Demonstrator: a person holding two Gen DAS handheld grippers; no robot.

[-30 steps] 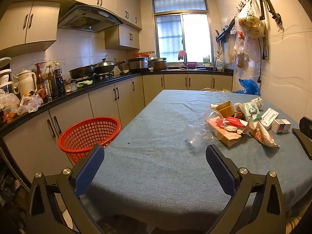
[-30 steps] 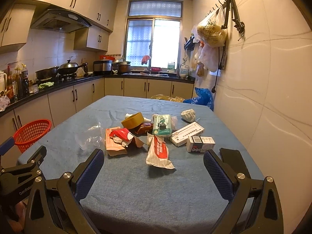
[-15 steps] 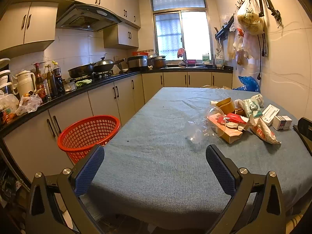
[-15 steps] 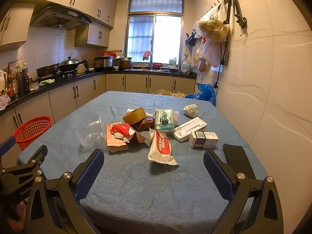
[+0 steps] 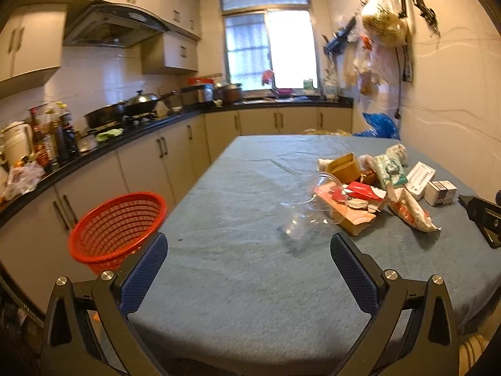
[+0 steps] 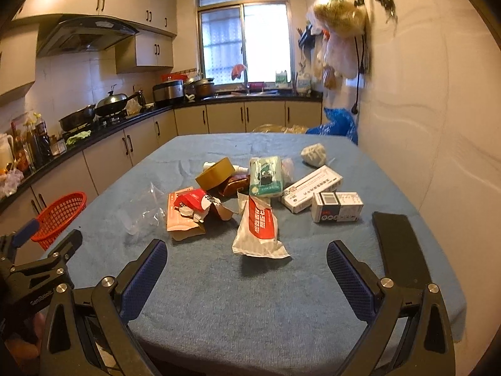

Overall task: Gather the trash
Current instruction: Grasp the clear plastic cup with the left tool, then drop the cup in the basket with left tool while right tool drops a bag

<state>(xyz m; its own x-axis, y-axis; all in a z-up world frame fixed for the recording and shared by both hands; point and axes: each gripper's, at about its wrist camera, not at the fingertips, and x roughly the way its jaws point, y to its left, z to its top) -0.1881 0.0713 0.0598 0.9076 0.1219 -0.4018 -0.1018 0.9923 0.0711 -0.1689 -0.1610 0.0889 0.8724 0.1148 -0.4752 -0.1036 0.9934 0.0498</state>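
A heap of trash lies on the blue-grey table (image 6: 250,282): a white and red wrapper (image 6: 258,230), a torn pink and red carton (image 6: 188,211), a clear plastic cup (image 5: 308,213), a tape roll (image 6: 214,177), a green tissue pack (image 6: 266,178), white boxes (image 6: 336,210) and a crumpled paper ball (image 6: 313,154). A red mesh basket (image 5: 119,227) stands left of the table. My left gripper (image 5: 249,247) is open and empty over the near table edge. My right gripper (image 6: 247,255) is open and empty just short of the wrapper.
A black phone (image 6: 397,244) lies at the table's right edge. A kitchen counter (image 5: 94,147) with bottles, pans and pots runs along the left and back. Bags hang on the right wall (image 6: 338,31). The left gripper shows in the right wrist view (image 6: 37,250).
Both grippers have moved forward toward the trash heap, which now looks closer. Both stay open and empty.
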